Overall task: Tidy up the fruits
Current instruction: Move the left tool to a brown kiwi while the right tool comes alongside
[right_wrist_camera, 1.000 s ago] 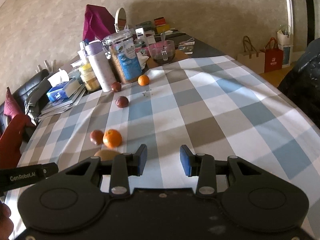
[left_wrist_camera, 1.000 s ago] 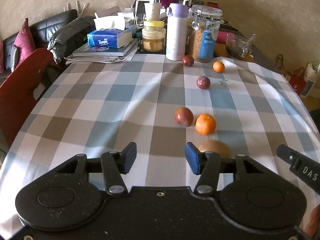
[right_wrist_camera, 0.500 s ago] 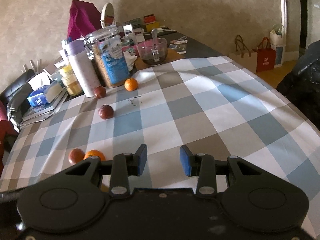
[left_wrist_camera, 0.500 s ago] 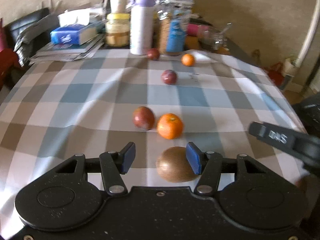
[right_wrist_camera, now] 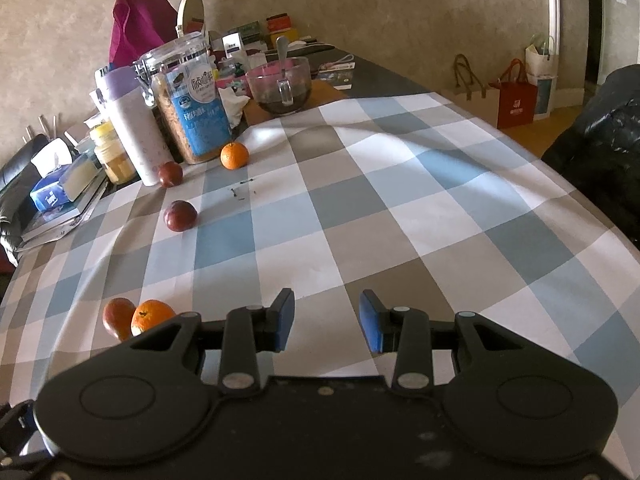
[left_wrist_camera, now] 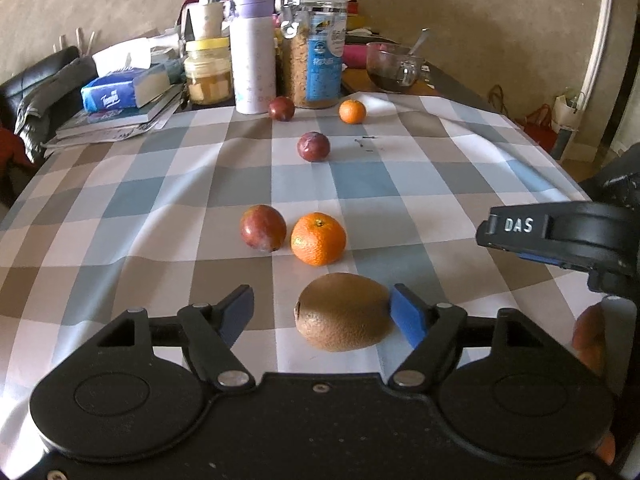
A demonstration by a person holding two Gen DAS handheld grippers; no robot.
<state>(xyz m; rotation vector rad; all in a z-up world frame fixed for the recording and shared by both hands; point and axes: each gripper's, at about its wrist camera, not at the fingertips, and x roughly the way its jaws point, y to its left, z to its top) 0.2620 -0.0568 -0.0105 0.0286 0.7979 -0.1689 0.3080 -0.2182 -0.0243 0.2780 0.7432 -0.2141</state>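
My left gripper stood wide open around the kiwi on the cloth, right pad touching it, left pad well clear. My right gripper hung open and empty. Half a second before, the kiwi sat lower between the pads.

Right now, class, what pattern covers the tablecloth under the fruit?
The tablecloth has blue, grey-brown and white checks, clearest in the right wrist view.

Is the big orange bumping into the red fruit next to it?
Apart. The left wrist view shows a thin strip of tablecloth between the orange and the red fruit.
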